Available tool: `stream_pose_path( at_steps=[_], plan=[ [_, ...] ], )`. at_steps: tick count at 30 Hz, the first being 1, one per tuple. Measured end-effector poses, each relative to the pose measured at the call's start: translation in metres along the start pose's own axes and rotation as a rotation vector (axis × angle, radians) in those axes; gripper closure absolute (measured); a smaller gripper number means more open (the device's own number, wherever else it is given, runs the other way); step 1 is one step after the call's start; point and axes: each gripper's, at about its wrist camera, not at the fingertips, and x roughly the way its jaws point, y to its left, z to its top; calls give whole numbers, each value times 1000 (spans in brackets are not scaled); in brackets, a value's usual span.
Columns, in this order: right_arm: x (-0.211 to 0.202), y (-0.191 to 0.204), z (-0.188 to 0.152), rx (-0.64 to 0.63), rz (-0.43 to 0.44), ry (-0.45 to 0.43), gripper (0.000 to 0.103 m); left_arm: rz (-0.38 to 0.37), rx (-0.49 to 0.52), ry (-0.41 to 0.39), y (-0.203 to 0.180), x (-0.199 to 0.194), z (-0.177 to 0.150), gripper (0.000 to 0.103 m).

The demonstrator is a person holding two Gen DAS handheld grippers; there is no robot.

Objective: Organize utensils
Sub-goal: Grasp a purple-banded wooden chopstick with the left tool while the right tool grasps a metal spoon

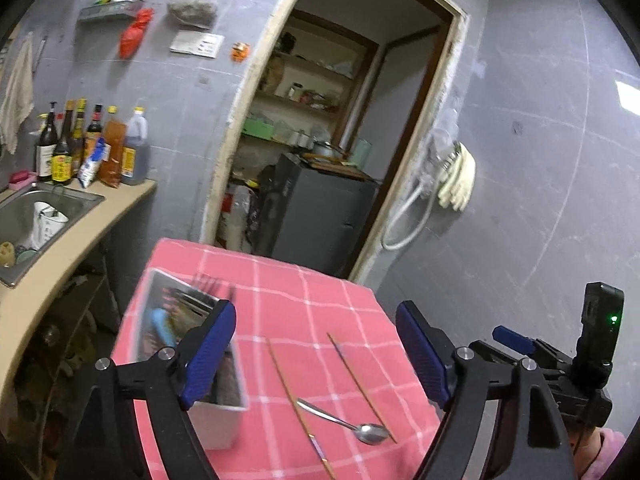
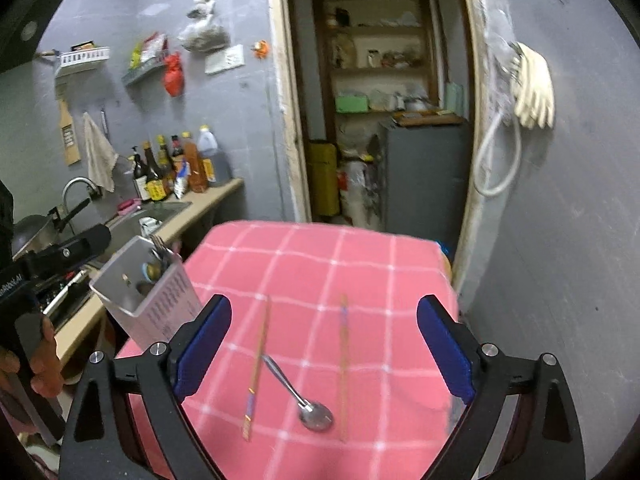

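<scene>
Steel spoon [image 2: 316, 416] is lying between two chopsticks [image 2: 256, 368] on the pink checked cloth [image 2: 320, 264], with the utensil holder [image 2: 152, 296] standing at its left edge. Both grippers, left [image 1: 316, 356] and right [image 2: 324, 348], are hanging released (nothing between them); approaching one piece squarely is looking wisest.

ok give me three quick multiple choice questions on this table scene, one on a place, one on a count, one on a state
1. Where does the spoon lie?
A. between the two chopsticks
B. inside the holder
C. in the sink

2. How many chopsticks lie on the pink checked cloth?
A. one
B. two
C. four

3. How is the right gripper?
A. shut on the spoon
B. shut on a chopstick
C. open, nothing held

Answers: 1 A, a chopstick lies on either side of it; 2 B, only this pair shows; 3 C, both pads stand wide apart above the cloth.
</scene>
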Motion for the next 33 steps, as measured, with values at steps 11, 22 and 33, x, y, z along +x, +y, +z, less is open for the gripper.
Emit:
stream_pose_path(
  at_steps=[11, 22, 33],
  plan=[
    [19, -63, -54, 80, -4, 147, 12, 13, 2, 169, -39, 45, -34, 22],
    [61, -78, -103, 129, 52, 260, 12, 100, -85, 339, -33, 107, -73, 22],
    [82, -72, -124, 158, 120, 287, 12, 195, -181, 436, -2, 162, -89, 22]
  ],
)
